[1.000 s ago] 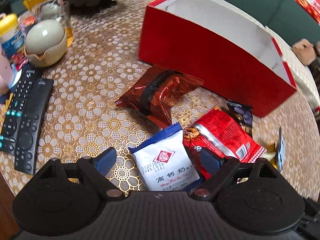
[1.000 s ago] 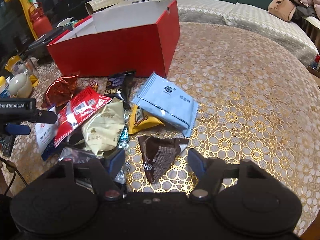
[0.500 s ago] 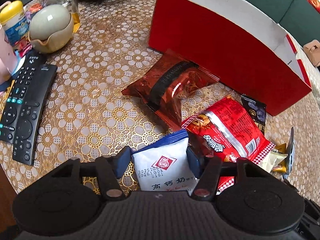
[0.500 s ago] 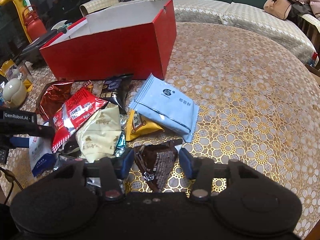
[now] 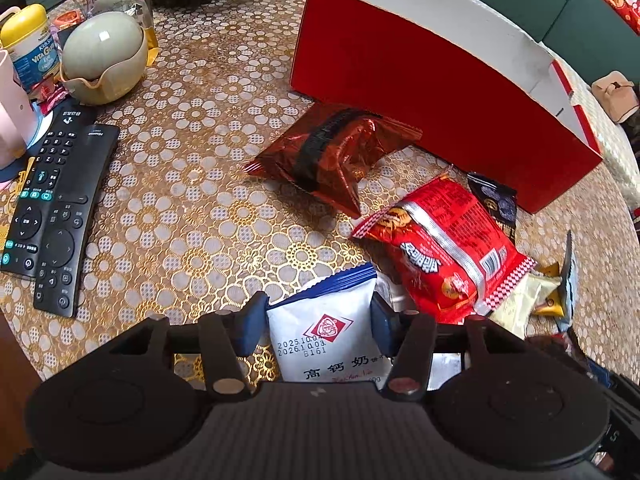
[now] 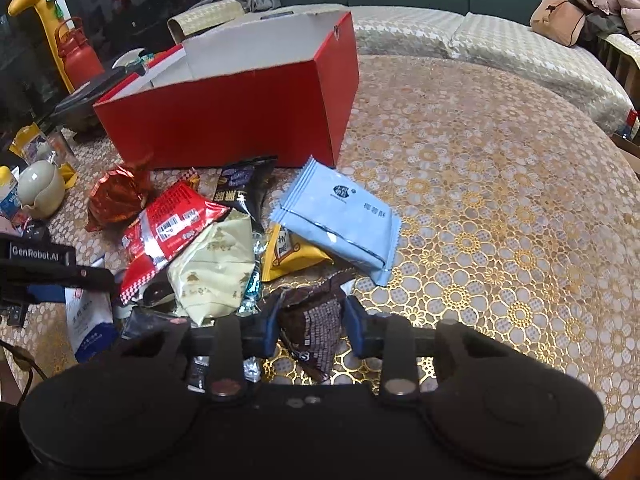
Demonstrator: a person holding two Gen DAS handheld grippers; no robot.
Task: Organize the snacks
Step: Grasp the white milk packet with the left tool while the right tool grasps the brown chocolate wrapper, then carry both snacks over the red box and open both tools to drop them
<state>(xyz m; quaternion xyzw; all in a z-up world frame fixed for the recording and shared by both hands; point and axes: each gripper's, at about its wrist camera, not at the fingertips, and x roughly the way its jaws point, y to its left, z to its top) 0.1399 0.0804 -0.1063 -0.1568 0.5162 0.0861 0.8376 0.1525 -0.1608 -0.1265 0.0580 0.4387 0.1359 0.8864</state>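
Your left tool (image 5: 318, 316) grips the white packet (image 5: 328, 336); your right tool (image 6: 309, 326) grips the brown packet (image 6: 314, 326), both bottoms hidden.

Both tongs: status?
Left tongs shut on white-and-blue milk biscuit packet. Right tongs shut on brown chocolate wrapper. Open red cardboard box unobstructed.

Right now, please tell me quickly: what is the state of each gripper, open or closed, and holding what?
Left gripper: closed on the white and blue milk snack packet.
Right gripper: closed on the dark brown snack packet.
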